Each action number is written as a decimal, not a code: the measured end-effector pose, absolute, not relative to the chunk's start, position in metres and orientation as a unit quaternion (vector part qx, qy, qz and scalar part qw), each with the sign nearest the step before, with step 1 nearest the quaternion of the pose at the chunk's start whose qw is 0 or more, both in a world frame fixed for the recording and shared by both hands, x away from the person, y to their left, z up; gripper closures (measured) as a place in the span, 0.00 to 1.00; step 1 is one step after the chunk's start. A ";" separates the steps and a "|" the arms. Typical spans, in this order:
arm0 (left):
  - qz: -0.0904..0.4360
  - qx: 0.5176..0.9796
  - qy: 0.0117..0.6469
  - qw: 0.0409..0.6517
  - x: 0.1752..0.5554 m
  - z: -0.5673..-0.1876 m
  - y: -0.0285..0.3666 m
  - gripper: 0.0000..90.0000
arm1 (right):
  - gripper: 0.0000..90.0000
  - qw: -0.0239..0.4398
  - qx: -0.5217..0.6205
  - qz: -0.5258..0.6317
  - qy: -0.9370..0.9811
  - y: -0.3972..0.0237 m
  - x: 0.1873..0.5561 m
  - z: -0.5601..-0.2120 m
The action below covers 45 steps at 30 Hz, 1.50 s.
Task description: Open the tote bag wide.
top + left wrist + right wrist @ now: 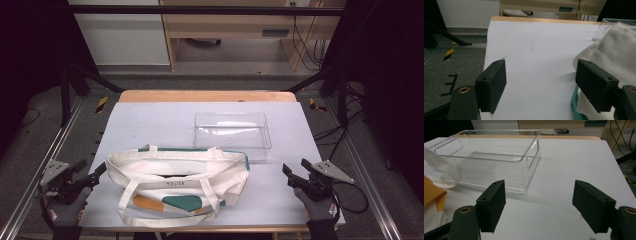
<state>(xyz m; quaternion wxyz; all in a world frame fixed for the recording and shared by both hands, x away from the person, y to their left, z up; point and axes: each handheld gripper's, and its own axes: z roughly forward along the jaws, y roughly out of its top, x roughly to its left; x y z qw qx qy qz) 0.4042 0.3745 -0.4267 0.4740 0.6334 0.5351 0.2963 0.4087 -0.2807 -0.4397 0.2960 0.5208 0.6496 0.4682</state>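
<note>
A cream tote bag (177,182) with green and orange patches lies near the table's front edge, its mouth facing away from me. Behind it to the right stands a clear plastic bin (232,134), with nothing inside it. My left gripper (95,172) rests open at the table's front left corner, just left of the bag. In the left gripper view the bag's cream cloth (616,55) lies beside the right jaw. My right gripper (296,169) hangs open at the front right, apart from the bag. The bin (491,162) sits ahead of it in the right gripper view, with a bag handle (441,168) at the left.
A white sheet (150,125) covers the wooden table (207,95). Metal rails (60,145) run along both sides, with cables (350,192) trailing at the right. A wooden desk (235,30) stands beyond the table's far edge.
</note>
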 end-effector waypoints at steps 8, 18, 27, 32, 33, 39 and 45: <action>0.289 0.628 0.530 0.491 0.399 -0.417 0.374 0.28 | 0.36 0.292 0.508 0.474 0.658 -0.274 0.407 -0.432; 0.285 0.625 0.513 0.515 0.393 -0.399 0.367 0.30 | 0.42 0.270 0.482 0.506 0.663 -0.261 0.403 -0.415; 0.285 0.629 0.494 0.528 0.388 -0.387 0.352 0.33 | 0.46 0.253 0.445 0.518 0.686 -0.237 0.398 -0.401; 0.291 0.641 0.486 0.518 0.390 -0.382 0.339 0.34 | 0.50 0.242 0.420 0.528 0.697 -0.222 0.394 -0.390; 0.290 0.644 0.483 0.518 0.391 -0.382 0.338 0.34 | 0.51 0.240 0.415 0.530 0.699 -0.219 0.394 -0.388; 0.289 0.655 0.484 0.504 0.397 -0.381 0.331 0.36 | 0.55 0.221 0.387 0.543 0.711 -0.201 0.393 -0.379; 0.284 0.665 0.486 0.492 0.410 -0.378 0.328 0.36 | 0.56 0.211 0.370 0.557 0.713 -0.187 0.397 -0.367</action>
